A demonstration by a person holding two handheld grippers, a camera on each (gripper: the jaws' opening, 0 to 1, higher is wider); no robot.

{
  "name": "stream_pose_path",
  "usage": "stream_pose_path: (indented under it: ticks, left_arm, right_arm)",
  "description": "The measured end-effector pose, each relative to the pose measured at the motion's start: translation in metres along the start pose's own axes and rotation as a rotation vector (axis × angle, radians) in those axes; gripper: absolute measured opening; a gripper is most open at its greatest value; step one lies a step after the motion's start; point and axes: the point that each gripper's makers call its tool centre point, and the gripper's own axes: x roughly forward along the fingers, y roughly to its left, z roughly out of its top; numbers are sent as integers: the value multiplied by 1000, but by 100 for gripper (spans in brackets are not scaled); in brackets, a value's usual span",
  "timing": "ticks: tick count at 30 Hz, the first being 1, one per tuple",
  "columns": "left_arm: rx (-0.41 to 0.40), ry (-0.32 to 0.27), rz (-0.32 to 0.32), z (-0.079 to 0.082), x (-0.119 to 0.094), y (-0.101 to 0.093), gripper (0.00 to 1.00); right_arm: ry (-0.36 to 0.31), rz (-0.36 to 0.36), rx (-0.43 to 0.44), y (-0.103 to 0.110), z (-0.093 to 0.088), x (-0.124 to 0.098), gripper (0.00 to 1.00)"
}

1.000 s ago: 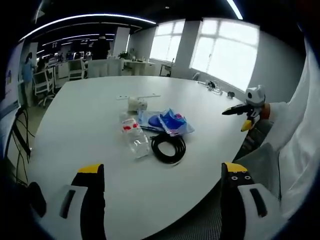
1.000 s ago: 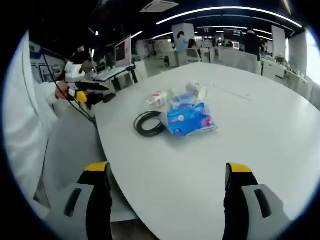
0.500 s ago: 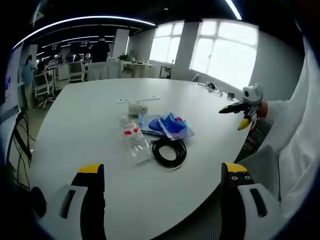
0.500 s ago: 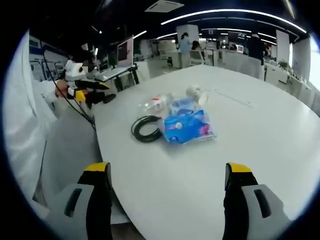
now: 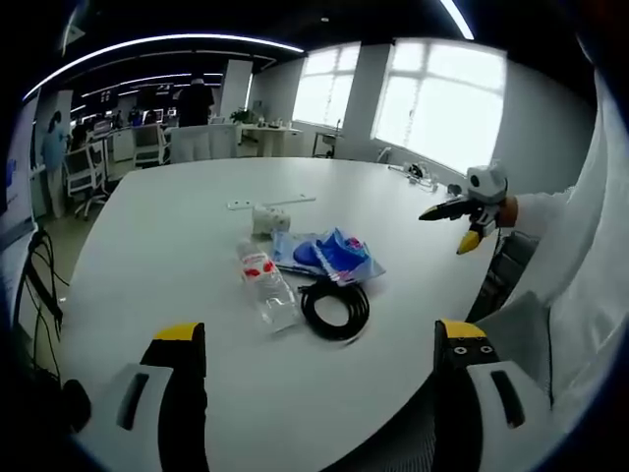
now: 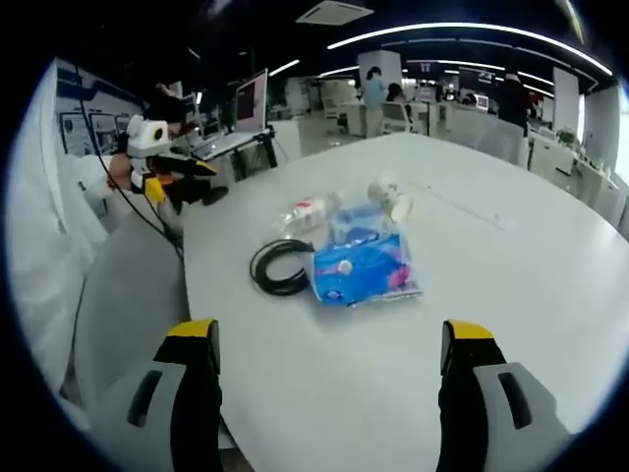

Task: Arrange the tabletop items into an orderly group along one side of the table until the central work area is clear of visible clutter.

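Both claws hang spread wide and grasp nothing: the left claw [image 5: 319,359] and the right claw [image 6: 329,359] hover above the white tabletop [image 5: 147,226]. Ahead, toward 12 o'clock, sits the clutter: a black cable coil [image 5: 334,307] touching a clear bottle [image 5: 263,285] and a blue packet [image 6: 359,267], with a white roll [image 6: 388,197] just beyond.

The left gripper [image 5: 319,393] has its two jaws wide apart with nothing between them, low over the near edge of a big white table [image 5: 147,226]. Ahead of the jaws lies a clear plastic bottle [image 5: 265,285] on its side. Just to its right is a coil of black cable [image 5: 334,308]. Behind the cable sits a blue packet [image 5: 329,254], touching it. A small white roll [image 5: 267,220] and a thin white strip [image 5: 270,203] lie farther off. The other gripper [image 5: 454,216] hangs over the table's right edge, held by a person in a white sleeve [image 5: 550,221].
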Motion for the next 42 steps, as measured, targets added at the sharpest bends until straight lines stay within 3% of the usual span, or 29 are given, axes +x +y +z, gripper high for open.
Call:
stream_pose_path:
  ticks: [22,42]
  left_arm:
    - [-21,1,-10,11,25,9,98]
    - [-55,19,-8,9,46,21,97]
  right_arm:
    - [-17,50,-44,-36,36,47,89]
    - [-17,99,-21,-67,44,93,86]
